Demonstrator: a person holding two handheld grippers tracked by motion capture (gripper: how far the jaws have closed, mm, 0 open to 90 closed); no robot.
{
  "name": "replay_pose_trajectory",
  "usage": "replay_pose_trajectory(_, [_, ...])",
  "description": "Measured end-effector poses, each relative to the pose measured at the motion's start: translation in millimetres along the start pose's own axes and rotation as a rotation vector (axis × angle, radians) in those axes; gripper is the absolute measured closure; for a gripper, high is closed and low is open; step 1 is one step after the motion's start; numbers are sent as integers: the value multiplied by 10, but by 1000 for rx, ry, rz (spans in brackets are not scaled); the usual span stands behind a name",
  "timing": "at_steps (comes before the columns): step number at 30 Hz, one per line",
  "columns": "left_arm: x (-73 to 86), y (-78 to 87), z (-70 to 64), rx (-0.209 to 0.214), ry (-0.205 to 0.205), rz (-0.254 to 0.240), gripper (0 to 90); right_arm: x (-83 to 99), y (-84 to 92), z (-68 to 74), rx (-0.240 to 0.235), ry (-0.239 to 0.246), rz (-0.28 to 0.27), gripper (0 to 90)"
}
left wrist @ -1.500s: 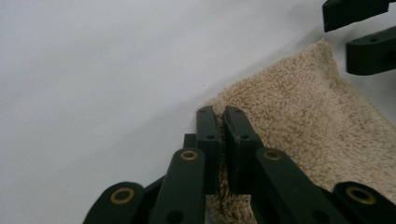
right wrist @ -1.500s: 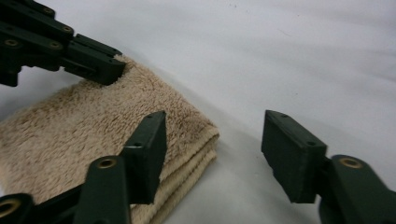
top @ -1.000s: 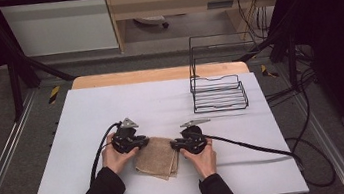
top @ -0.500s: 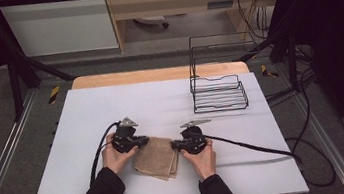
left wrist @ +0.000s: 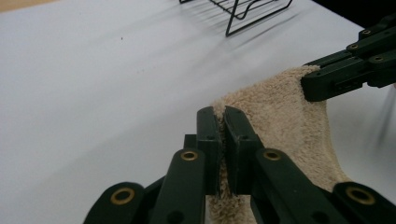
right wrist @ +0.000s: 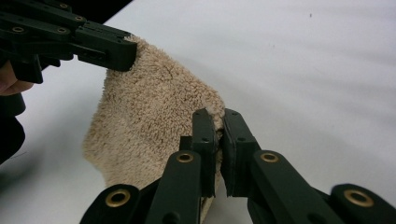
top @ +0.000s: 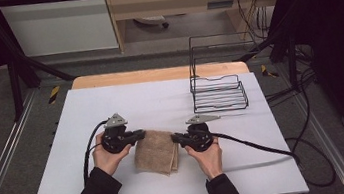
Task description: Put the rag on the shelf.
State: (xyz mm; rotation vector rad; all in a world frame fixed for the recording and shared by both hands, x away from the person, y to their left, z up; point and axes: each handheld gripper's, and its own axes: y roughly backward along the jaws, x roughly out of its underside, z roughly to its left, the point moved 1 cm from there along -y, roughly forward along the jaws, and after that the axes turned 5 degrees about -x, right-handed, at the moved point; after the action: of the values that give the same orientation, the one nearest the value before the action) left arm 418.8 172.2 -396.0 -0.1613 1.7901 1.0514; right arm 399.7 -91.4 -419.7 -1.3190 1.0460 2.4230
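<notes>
Both grippers have closed their jaws on the towel (top: 156, 152) since a second ago and lifted its far edge a little off the table (top: 159, 93). At the table's 7 o'clock, the left gripper (top: 140, 134) pinches the towel's far left corner, its pads pressed together with a sliver of beige cloth between them, as the left gripper view shows (left wrist: 223, 135). At 5 o'clock, the right gripper (top: 175, 138) pinches the far right corner the same way (right wrist: 219, 140). Between the two grips the towel sags in a shallow curve, while its near part lies folded on the white table at 6 o'clock. A black wire rack (top: 219, 93) stands well apart at 1 o'clock.
</notes>
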Motion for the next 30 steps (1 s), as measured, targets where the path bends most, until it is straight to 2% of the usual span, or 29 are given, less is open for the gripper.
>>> replay_pose_trajectory(2, [-16,35,-28,-6,-8,-13,853,-24,52,28,-5,31,-12,852])
replay_pose_trajectory(9, [-64,143,-114,-15,-23,-51,853,-108,194,107,-19,77,-36,852])
replay_pose_trajectory(20, [-169,288,-269,-27,-28,-129,852,-247,402,185,-1,166,-63,852])
replay_pose_trajectory(30, [-238,299,-366,-25,-20,-156,851,-302,540,188,14,200,-80,852])
